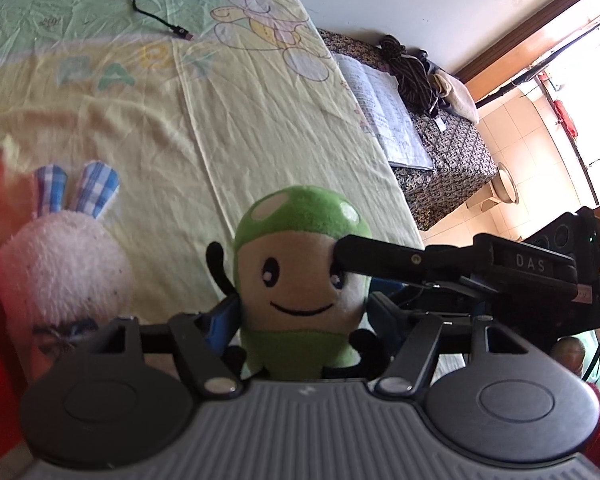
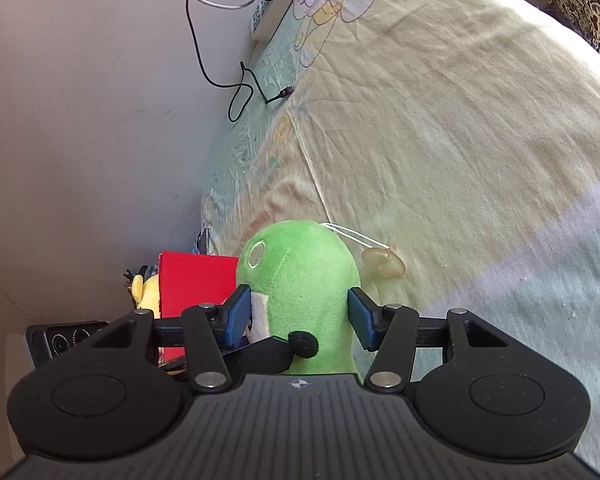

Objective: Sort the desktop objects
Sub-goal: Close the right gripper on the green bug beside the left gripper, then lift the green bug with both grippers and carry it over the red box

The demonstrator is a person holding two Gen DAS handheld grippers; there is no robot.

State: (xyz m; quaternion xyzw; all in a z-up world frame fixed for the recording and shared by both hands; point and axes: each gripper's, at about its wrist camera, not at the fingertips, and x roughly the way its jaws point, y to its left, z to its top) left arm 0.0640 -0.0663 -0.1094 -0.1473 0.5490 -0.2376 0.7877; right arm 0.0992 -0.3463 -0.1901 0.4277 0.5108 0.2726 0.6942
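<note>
Pale cartoon-print bedsheet [image 1: 260,120] under green plush [image 1: 300,280], black cable [image 1: 148,8] beyond.

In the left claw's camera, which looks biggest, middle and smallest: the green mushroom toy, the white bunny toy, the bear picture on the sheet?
1. green mushroom toy and white bunny toy: about equal, both close to the camera, so unsure.
2. bear picture: smallest, but farthest away.
</note>
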